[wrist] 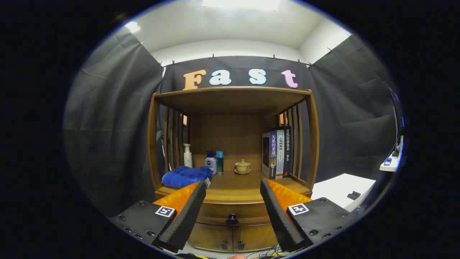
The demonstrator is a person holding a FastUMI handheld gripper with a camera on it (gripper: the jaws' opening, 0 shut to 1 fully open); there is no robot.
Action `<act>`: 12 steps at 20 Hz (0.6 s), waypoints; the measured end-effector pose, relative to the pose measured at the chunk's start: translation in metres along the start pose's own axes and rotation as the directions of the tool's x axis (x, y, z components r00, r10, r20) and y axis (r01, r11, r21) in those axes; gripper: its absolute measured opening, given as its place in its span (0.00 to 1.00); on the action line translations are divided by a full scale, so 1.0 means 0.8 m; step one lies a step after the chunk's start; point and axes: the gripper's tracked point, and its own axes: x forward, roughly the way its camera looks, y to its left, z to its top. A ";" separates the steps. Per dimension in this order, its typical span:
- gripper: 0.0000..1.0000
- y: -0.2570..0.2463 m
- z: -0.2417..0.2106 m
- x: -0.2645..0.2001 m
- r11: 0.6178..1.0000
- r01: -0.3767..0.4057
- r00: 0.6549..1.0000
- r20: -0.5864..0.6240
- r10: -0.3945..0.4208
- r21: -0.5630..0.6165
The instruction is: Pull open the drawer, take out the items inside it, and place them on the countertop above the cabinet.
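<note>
A: Wooden cabinet [231, 144] dead ahead, open shelf bay above, drawer [230, 213] below the countertop [237, 187], two small doors [233, 237] under that.

B: Drawer fully closed, front flush. Nothing out yet. Contents hidden, so no telling what lies inside.

A: Countertop already carrying a fair load: books [277, 154] upright at the right, blue towel [187, 176] heaped at the left, then a white pump bottle [187, 155], two smaller bottles [215, 162], a little lidded teacup on a saucer [243, 167] toward the back.

B: Bare patch at the front middle, between towel and books. Best landing spot later, probably.

A: Gripper [233, 187] spread wide, holding nothing, well short of the cabinet. Fingers [190, 208] framing the drawer front.

B: Dark round knob [232, 218] centred between them, low on the drawer. Smallest target here.

A: So: drop a little, drive straight in, keep the knob midway between the fingers, close only once both pads flank it.

B: Then pull level, straight back along the drawer's travel. Any upward or sideways tug likely to slip off so small a knob, or bind the drawer.

A: Squeeze firmly before pulling; stop with room enough to reach in.
</note>
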 end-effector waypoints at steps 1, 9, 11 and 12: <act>0.98 -0.002 0.000 0.000 1.000 0.000 1.000 0.000 0.000 0.001; 0.98 -0.003 -0.001 0.001 1.000 0.006 1.000 -0.001 -0.006 0.012; 0.98 -0.006 0.001 -0.001 1.000 0.012 1.000 0.006 -0.013 0.017; 0.98 -0.007 0.002 -0.002 1.000 0.015 1.000 0.008 -0.015 0.020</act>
